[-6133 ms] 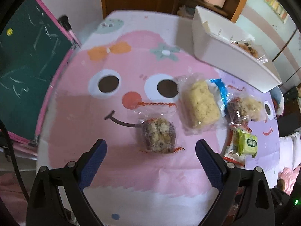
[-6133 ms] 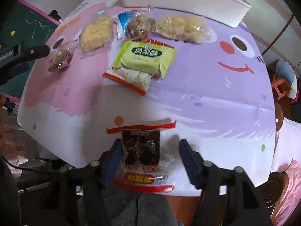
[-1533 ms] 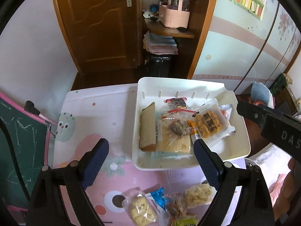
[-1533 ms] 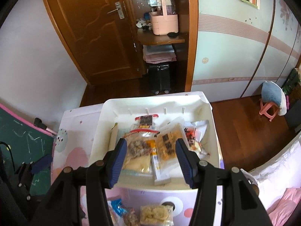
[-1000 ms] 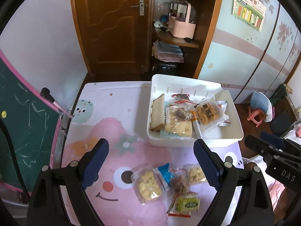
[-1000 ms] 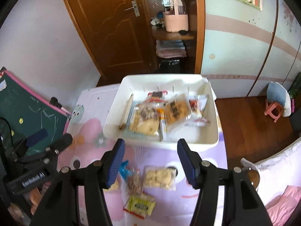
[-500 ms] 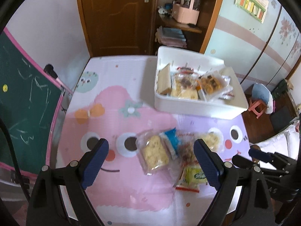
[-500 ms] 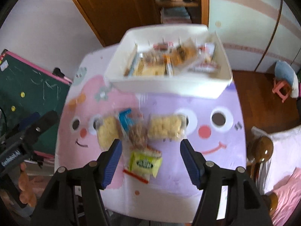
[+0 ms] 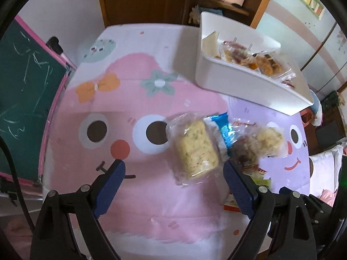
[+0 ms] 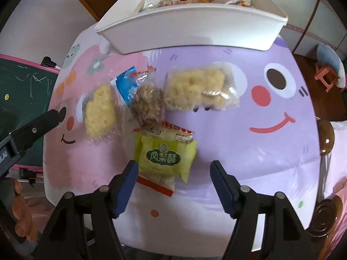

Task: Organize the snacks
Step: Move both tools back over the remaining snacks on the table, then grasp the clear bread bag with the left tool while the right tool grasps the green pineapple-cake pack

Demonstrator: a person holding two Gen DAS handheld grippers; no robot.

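Several wrapped snacks lie on the cartoon-face table cover. A pale rice cake pack [image 9: 195, 149] [image 10: 98, 112] lies just ahead of my open, empty left gripper [image 9: 173, 173]. A green pineapple cake pack [image 10: 166, 156], on top of a red-edged pack [image 10: 164, 179], lies just ahead of my open, empty right gripper [image 10: 173, 173]. A brown nut snack [image 10: 148, 105], a blue wrapper [image 10: 128, 86] and a second pale snack pack [image 10: 199, 90] lie behind it. The white bin [image 10: 190, 28] [image 9: 245, 86] at the far side holds several snack packs.
A green chalkboard with a pink frame [image 9: 23, 82] stands beside the table's left edge. A wooden door and shelves [image 9: 151, 0] are behind the table. A chair [image 10: 327, 138] and a pink stool [image 10: 325, 75] are to the right.
Both grippers have dropped from high above the bin down close to the table, over the loose snacks. The dark snacks seen earlier in front of each gripper no longer lie on the table.
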